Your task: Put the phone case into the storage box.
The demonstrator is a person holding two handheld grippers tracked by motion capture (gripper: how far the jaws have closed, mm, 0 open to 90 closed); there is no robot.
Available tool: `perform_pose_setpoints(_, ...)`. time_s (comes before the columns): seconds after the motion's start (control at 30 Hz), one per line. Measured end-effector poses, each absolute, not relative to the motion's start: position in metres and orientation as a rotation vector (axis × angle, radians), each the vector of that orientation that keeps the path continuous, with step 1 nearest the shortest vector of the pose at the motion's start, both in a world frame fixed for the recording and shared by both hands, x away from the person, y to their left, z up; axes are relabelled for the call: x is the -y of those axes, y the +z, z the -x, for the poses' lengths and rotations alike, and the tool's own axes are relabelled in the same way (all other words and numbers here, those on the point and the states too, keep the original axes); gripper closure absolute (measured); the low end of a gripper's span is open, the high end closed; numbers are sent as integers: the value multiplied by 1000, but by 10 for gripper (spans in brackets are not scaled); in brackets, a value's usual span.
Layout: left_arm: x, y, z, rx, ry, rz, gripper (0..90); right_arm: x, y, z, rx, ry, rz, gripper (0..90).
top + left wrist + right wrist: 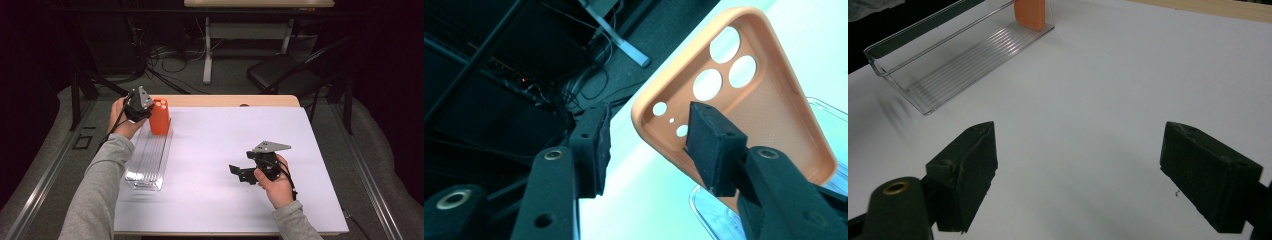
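Observation:
An orange phone case (160, 116) stands upright in the far end of a long clear plastic tray (150, 160) at the left of the white mat. My left gripper (145, 114) is at the case's left side. In the left gripper view the case (764, 105) shows its inner face and camera holes; my left gripper (649, 125) is open, with one pad (711, 145) against the inner face and the other pad apart from the rim. My right gripper (241, 162) hovers open over bare mat at the right (1078, 155), holding nothing. Tray (948, 65) and case (1030, 12) lie far ahead of it.
The white mat (240, 130) covers most of a wooden table whose far edge (225, 100) shows. Beyond the table stand a black chair (285, 72), another table's white leg (207, 50) and floor cables (165, 55).

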State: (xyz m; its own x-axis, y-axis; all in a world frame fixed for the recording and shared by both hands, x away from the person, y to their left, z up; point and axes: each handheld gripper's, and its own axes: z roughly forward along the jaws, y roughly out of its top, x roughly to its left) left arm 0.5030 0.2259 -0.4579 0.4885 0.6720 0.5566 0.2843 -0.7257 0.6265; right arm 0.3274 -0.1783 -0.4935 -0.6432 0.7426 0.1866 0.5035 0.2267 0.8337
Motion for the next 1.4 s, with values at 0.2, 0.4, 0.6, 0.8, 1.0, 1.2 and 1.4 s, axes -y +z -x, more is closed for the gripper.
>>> perform_pose_setpoints(0.2, -226, -456, -500, -846, 1139, -2273, 498, 178, -493, -328, -2247, 1381, -1164, 150)
perform_pose_setpoints(0.4, -228, -454, -499, -872, 1114, -2260, 479, 180, -492, -327, -2248, 1377, -1170, 150)
perform_pose_setpoints(0.6, -229, -450, -498, -895, 1109, -2244, 425, 181, -492, -326, -2245, 1377, -1169, 151)
perform_pose_setpoints(0.8, -232, -447, -496, -929, 1074, -2227, 354, 180, -492, -326, -2242, 1377, -1168, 150)
perform_pose_setpoints(1.0, -237, -445, -496, -985, 986, -2206, 326, 181, -492, -327, -2234, 1373, -1167, 150)
perform_pose_setpoints(1.2, -240, -441, -494, -1033, 906, -2201, 315, 181, -492, -326, -2231, 1361, -1161, 148)
perform_pose_setpoints(1.4, -242, -436, -490, -1066, 840, -2169, 308, 181, -490, -325, -2223, 1359, -1159, 145)
